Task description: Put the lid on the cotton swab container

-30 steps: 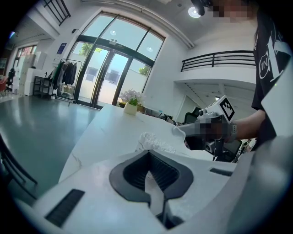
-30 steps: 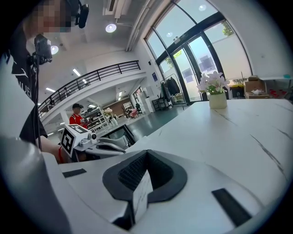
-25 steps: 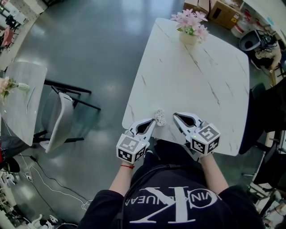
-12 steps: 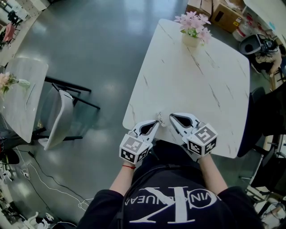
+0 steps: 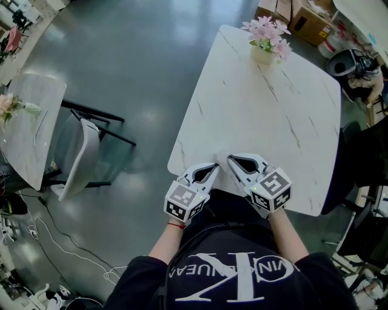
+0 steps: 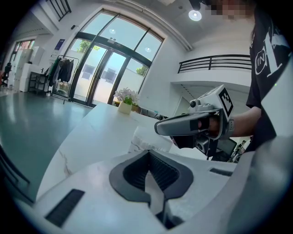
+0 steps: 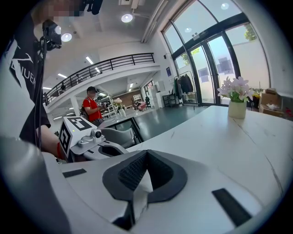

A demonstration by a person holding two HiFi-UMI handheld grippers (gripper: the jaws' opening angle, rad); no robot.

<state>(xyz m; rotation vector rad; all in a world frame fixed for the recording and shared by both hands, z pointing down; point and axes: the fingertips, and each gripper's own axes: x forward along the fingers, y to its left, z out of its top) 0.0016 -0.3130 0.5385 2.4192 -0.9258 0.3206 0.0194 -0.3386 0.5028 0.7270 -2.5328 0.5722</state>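
The cotton swab container (image 6: 147,139) is a pale, translucent tub on the near edge of the white marble table (image 5: 273,115). It shows just past my left gripper (image 6: 149,153) in the left gripper view. From the head camera both grippers crowd it out of sight. My left gripper (image 5: 215,166) and right gripper (image 5: 231,159) point at the table edge with their tips close together. Both are shut with nothing between the jaws. The right gripper (image 6: 158,129) hovers beside the container. I see no lid in any view.
A vase of pink flowers (image 5: 265,43) stands at the table's far end. To the left are a grey chair (image 5: 82,160) and a second marble table (image 5: 30,130). Cardboard boxes (image 5: 306,18) sit beyond the table. A person in red (image 7: 90,109) stands far off.
Both grippers have drawn closer together over the table's near edge. The container, seen between them a second ago, is now covered by them in the head view.
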